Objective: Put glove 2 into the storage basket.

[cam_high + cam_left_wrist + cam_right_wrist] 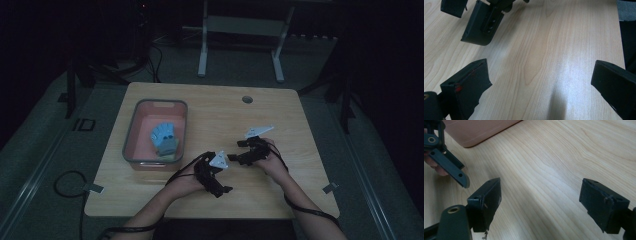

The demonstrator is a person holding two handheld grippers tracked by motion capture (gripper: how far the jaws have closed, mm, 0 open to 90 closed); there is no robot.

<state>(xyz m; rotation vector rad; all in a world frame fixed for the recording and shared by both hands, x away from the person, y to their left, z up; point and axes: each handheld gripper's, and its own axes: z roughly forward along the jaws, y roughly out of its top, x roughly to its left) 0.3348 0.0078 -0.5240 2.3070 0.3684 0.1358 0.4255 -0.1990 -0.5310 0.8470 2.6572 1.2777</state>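
Nearest: left tool (216, 176) low over the near middle of the surface (280, 120), jaws spread wide, nothing between them but bare wood in the left gripper view (541, 82). Right tool (246, 154) just beside and slightly farther in, jaws also wide apart and empty (539, 200). Tips of the two tools close, not touching.

Thing nearest the tools: glove (164, 139), blue and grey, lying crumpled inside the tub (131, 131) at the left of the surface, well apart from both tools. Tub corner visible in the right gripper view (476, 132).

Handling, judged: soft, light, floppy fabric; not fragile, not slippery. Will sag and fold when lifted. Best pinched at the cuff or a raised fold, coming in from above to clear the tub wall. Pinching a single finger likely leaves the rest dangling. Tub looks like thin plastic, light, may slide if bumped.

Counts: one glove as far as can be told in dim light, one tub, two tools, one round hole (247, 99) in the far part of the surface.
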